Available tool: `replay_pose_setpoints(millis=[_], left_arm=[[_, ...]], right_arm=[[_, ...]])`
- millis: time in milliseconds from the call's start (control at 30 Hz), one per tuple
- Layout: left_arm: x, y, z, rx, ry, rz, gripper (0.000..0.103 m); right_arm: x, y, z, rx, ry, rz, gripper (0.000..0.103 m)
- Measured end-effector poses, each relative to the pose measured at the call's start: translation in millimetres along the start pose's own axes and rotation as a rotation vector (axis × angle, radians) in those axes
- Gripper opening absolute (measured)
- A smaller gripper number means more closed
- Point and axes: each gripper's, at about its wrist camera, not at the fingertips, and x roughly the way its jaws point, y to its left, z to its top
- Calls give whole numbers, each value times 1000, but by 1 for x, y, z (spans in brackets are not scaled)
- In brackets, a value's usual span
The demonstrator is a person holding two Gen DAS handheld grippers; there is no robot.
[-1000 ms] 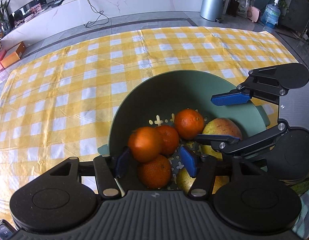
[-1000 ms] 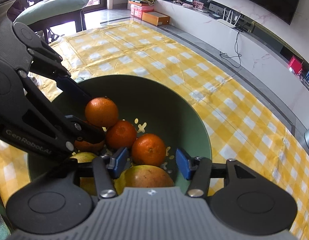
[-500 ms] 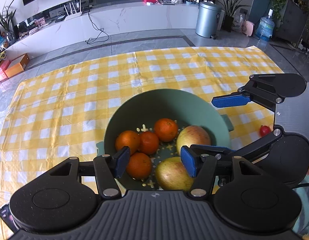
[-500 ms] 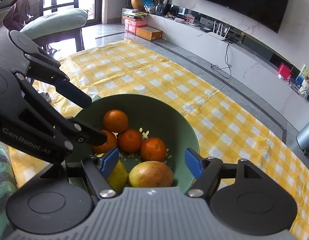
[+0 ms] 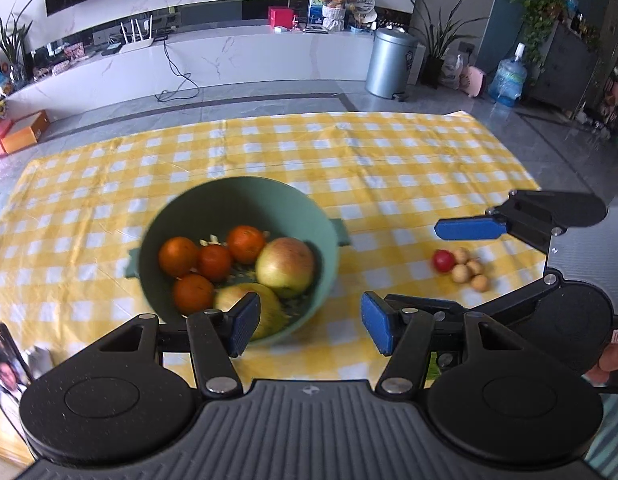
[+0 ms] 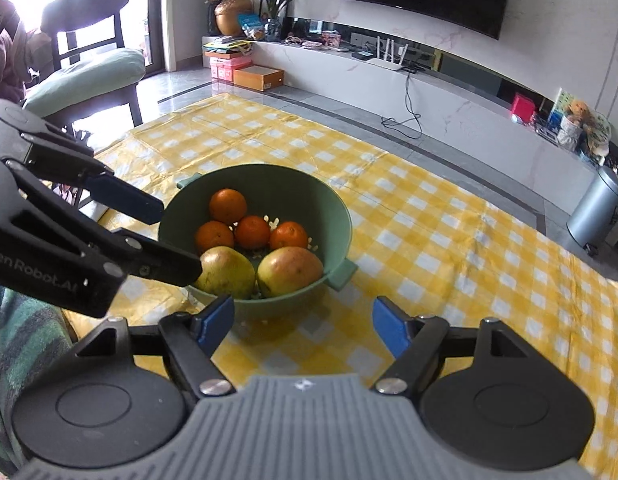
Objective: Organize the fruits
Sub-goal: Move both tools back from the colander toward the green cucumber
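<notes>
A green colander bowl [image 5: 245,204] [image 6: 337,216] stands on the yellow checked cloth. It holds several oranges [image 5: 177,256] [image 6: 227,205] and two apples [image 5: 285,266] [image 6: 289,270]. A small red fruit [image 5: 443,260] and several small tan fruits [image 5: 467,272] lie on the cloth to the bowl's right. My left gripper [image 5: 311,328] is open and empty, above the bowl's near rim. My right gripper [image 6: 303,326] is open and empty, just short of the bowl; it shows at the right of the left wrist view [image 5: 469,229].
The checked cloth [image 5: 389,168] covers a low table with floor beyond its far edge. A steel bin [image 5: 391,62] and a water bottle [image 5: 509,80] stand on the floor. A chair with a green cushion [image 6: 89,76] stands beyond the table's left end.
Both grippers have pulled up and back from inside the bowl. An orange that sat between the left fingers now lies in the bowl. The small fruits on the cloth have come into view.
</notes>
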Motion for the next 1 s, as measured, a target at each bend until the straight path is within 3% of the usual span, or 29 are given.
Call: replay_pose_setpoints(millis=[200,533,633,767,833,1000], left_arm=[[6,-30,-23,-43,6,-73,68],[45,-74,-58,-171,109,-144,68],[64,-84,-70,-236,162,-186,68],[84,-88,-79,-340,200,-194,68],[88,-87,-79,-372,190,-188,68],[99,-87,-79,-457,188,-203,68]], right_arm=[[-33,-32,-56,145,4,-63,73],[-53,-62,-141,316,65,-199,69],[-55,-72,-152,385,63,-194,58],[-48,-72,-153,386,85,-250,57],[-39,-71,-155,374,123,-265,52],[-28,-81,-156,416,173,-241,50]])
